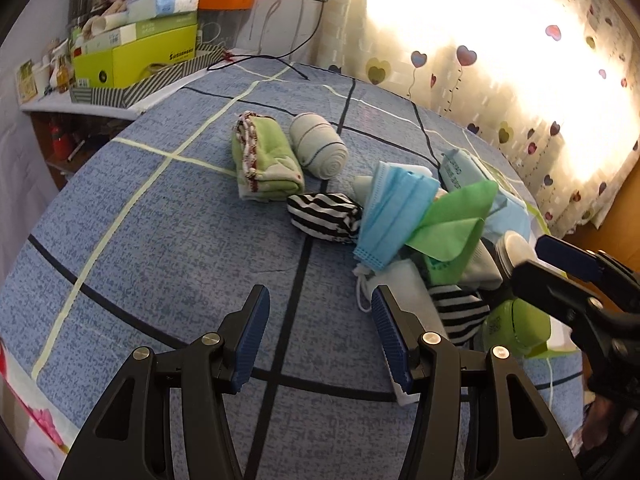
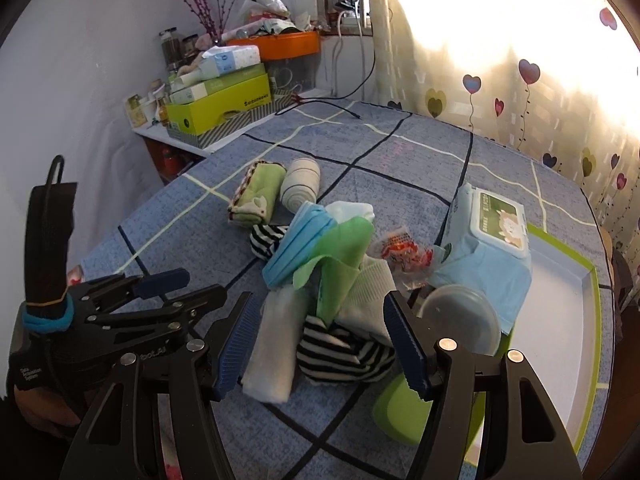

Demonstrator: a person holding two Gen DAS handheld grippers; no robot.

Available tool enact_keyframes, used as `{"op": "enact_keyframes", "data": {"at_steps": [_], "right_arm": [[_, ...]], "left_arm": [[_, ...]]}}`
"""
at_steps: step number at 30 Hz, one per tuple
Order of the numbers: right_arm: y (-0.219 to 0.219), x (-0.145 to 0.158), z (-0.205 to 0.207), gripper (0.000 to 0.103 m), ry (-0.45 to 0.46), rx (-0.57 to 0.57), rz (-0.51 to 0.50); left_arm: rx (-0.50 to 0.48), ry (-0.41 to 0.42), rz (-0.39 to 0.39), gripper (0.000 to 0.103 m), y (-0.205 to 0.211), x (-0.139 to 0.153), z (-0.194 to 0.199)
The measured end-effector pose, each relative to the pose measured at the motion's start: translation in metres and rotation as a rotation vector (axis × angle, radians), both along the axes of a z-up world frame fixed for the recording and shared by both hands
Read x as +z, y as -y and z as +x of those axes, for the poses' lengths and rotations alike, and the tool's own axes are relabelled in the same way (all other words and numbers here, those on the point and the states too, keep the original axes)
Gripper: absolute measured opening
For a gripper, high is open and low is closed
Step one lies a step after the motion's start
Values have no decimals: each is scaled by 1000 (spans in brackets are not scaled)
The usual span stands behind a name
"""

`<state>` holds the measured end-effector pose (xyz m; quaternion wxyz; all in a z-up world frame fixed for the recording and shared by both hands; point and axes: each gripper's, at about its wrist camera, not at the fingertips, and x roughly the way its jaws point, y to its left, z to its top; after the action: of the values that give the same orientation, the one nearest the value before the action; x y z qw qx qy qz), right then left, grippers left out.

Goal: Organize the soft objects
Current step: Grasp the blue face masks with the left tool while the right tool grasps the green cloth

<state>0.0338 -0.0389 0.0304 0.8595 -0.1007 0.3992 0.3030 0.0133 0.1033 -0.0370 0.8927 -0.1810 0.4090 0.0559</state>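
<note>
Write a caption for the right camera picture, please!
Open right gripper hovering over a black-and-white striped sock bundle.

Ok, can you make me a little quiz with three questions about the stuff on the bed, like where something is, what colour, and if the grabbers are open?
1. Where is the rolled white sock?
A. beside the folded green towel
B. inside the tray
C. on the shelf

2. What colour is the face mask on top of the pile?
A. red
B. light blue
C. black

3. How is the right hand-held gripper?
A. shut on a sock
B. open around the striped sock
C. shut and empty

Answers:
1 A, the two lie side by side on the blue bedspread.
2 B, its pleats are light blue.
3 B, its fingers stand wide apart on either side of the sock.
</note>
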Motion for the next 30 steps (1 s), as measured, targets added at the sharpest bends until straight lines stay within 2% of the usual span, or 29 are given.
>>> {"op": "enact_keyframes", "data": {"at_steps": [3, 5, 10, 11, 12, 14, 15, 18, 23, 30], "right_arm": [[-7, -6, 13, 63, -13, -16, -14], [-11, -11, 22, 55, -30, -27, -27], [-21, -26, 44, 53, -76, -41, -53], [-23, -28, 47, 50, -79, -41, -56], [-26, -31, 50, 45, -80, -39, -63], [-28, -34, 53, 11, -85, -29, -66], [-28, -35, 54, 7, -89, -25, -64], [-24, -33, 54, 6, -85, -20, -51], [-7, -14, 50, 6, -50, -35, 8], [14, 9, 44, 6, -10, -54, 59]], "left_arm": [[5, 8, -14, 54, -6, -1, 0], [8, 11, -22, 54, -9, -3, 2], [-7, 18, -42, 54, -13, -4, 5], [-11, 20, -44, 54, -13, -5, 6], [-17, 21, -48, 54, -13, -5, 7], [-26, 23, -52, 54, -13, -4, 11], [-30, 25, -54, 54, -12, -4, 12], [-49, 33, -65, 54, -10, -2, 18], [-85, 49, -78, 54, -2, 1, 27], [-132, 46, -42, 54, 11, 4, 50]]}}
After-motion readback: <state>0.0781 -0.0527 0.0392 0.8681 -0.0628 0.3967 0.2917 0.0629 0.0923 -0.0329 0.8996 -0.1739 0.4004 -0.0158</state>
